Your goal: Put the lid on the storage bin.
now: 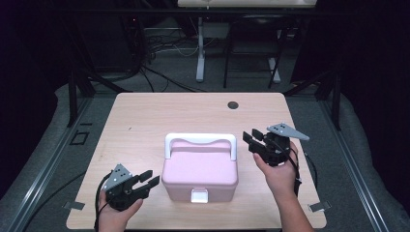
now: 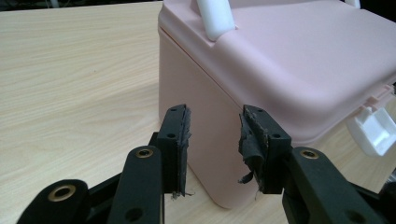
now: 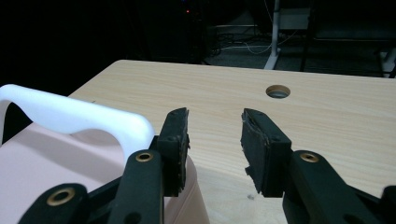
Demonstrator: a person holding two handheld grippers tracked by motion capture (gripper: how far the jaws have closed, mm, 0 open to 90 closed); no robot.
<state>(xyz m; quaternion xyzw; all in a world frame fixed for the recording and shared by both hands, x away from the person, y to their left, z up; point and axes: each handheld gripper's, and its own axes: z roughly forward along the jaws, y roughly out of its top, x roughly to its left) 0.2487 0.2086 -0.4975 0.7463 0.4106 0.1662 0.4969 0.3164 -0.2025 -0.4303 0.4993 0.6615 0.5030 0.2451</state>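
High view: left gripper (image 1: 149, 181) sits at the near left edge of the light wood table (image 1: 145, 116), fingers moderately apart, nothing between them. The pink plastic box with white carry handle and white front latch (image 1: 199, 169) sits centre-front, between both grippers. Right gripper (image 1: 252, 138) hovers just right of the handle, fingers apart, empty.

Left gripper view: box corner just beyond the fingers (image 2: 177, 140), no contact.

Right gripper view: fingers (image 3: 259, 149) apart beside the handle end, a round cable hole (image 3: 278, 91) beyond.

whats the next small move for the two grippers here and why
Probably ease the left gripper toward the white latch on the front of the pink box: the lid looks closed, and both it and the right gripper stand open, empty, beside the box.
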